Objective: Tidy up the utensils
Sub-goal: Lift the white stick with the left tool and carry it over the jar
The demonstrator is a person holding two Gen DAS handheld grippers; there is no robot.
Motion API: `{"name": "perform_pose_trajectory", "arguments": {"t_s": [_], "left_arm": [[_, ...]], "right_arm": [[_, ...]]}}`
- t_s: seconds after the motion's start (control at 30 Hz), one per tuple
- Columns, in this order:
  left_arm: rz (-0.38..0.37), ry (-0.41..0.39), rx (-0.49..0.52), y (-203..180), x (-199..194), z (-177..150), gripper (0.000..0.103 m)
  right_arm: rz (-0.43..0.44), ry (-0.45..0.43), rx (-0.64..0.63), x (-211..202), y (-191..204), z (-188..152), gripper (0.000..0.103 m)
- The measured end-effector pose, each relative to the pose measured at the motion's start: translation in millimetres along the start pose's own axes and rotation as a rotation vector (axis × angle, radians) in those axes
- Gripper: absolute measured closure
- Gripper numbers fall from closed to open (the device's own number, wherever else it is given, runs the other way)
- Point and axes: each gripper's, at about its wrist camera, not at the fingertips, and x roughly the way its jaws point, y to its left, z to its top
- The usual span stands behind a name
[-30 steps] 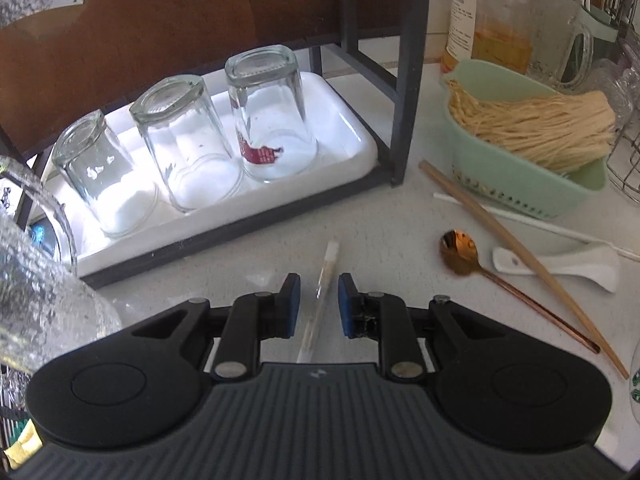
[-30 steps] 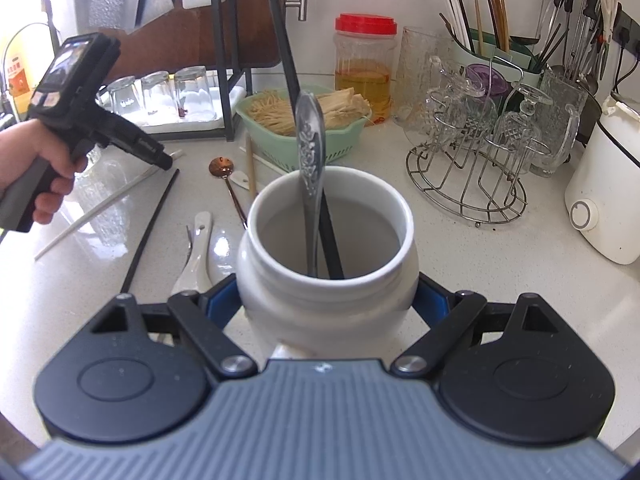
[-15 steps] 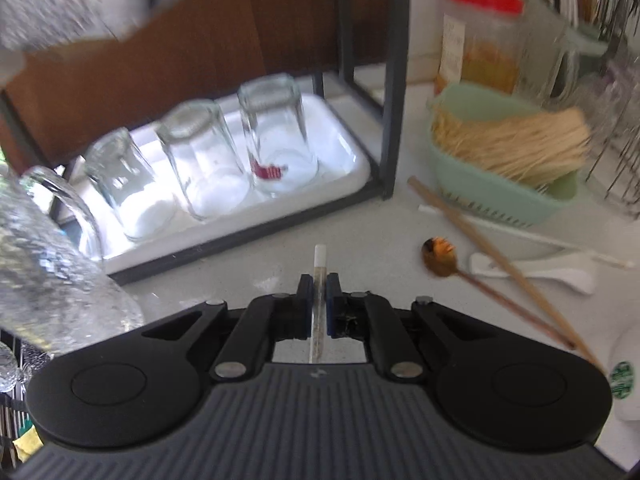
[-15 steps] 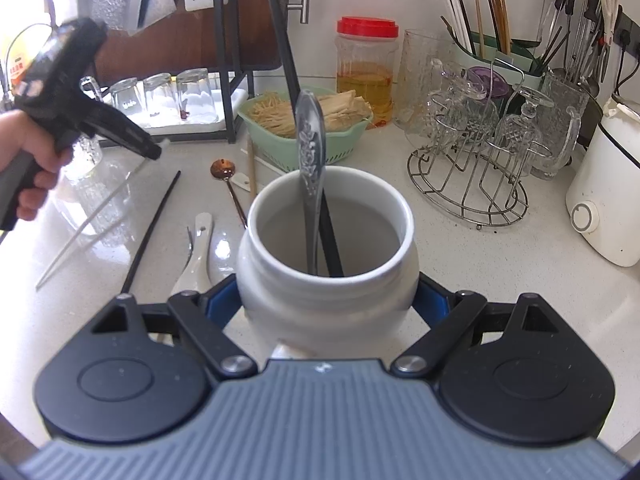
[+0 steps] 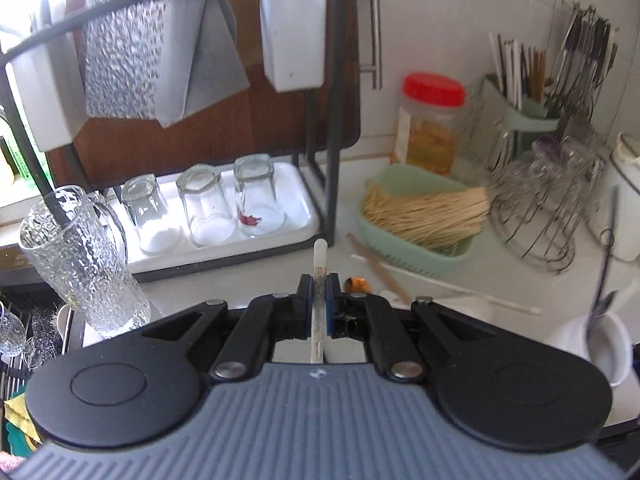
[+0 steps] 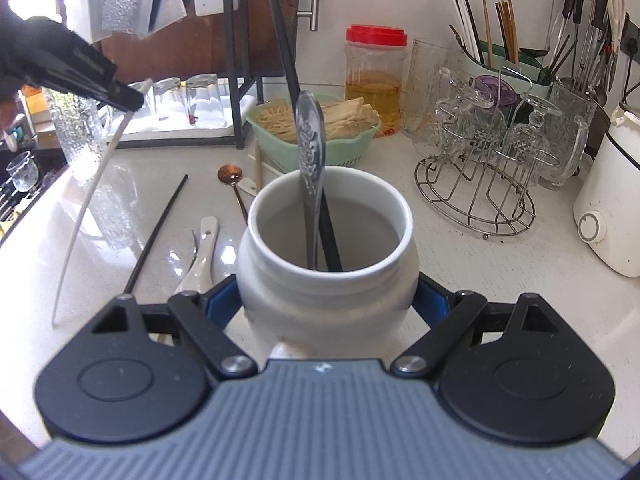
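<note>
**A:** You've got the white chopstick (image 6: 86, 208) now. A second ago it lay flat on the table (image 6: 460, 272) between your left gripper (image 5: 319, 294)'s parted fingers; those have just been closing and now pinch it near its top end. Its upper end is raised, and from the right wrist view the long shaft slants down toward the table's left edge. I can't tell whether the low tip has cleared the surface.

**B:** And your other hand?

**A:** Your right gripper (image 6: 328, 300) hasn't budged. Its fingers sit at a middling spread around the white ceramic jar (image 6: 328, 280), bracing it near the front edge. A steel spoon (image 6: 310, 168) and a black chopstick (image 6: 292, 92) already stand inside.

**B:** So what's left?

**A:** Quite a bit, I'd say. Carry this one over and drop it tip-first into the jar. On the table to the jar's left there's a second black chopstick (image 6: 158, 232), the white ceramic spoon (image 6: 202, 252) and the copper spoon (image 6: 230, 174); a wooden chopstick (image 5: 378, 274) lies by the green basket (image 6: 344, 148).
</note>
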Motion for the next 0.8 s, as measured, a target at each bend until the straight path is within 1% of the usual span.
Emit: {"name": "perform_pose_trajectory", "arguments": {"t_s": [0.4, 0.5, 0.8], "left_arm": [[-0.048, -0.095, -0.064, -27.2, -52.1, 15.2, 0.096], [-0.05, -0.121, -0.062, -34.3, -63.3, 18.1, 0.096], [-0.061, -0.125, -0.066, -45.0, -77.2, 14.6, 0.097]], "right_arm": [[0.025, -0.014, -0.02, 5.3, 1.0, 3.1, 0.012], [0.027, -0.019, -0.019, 5.0, 1.2, 2.6, 0.012], [0.034, -0.029, -0.026, 4.5, 1.3, 1.3, 0.012]]}}
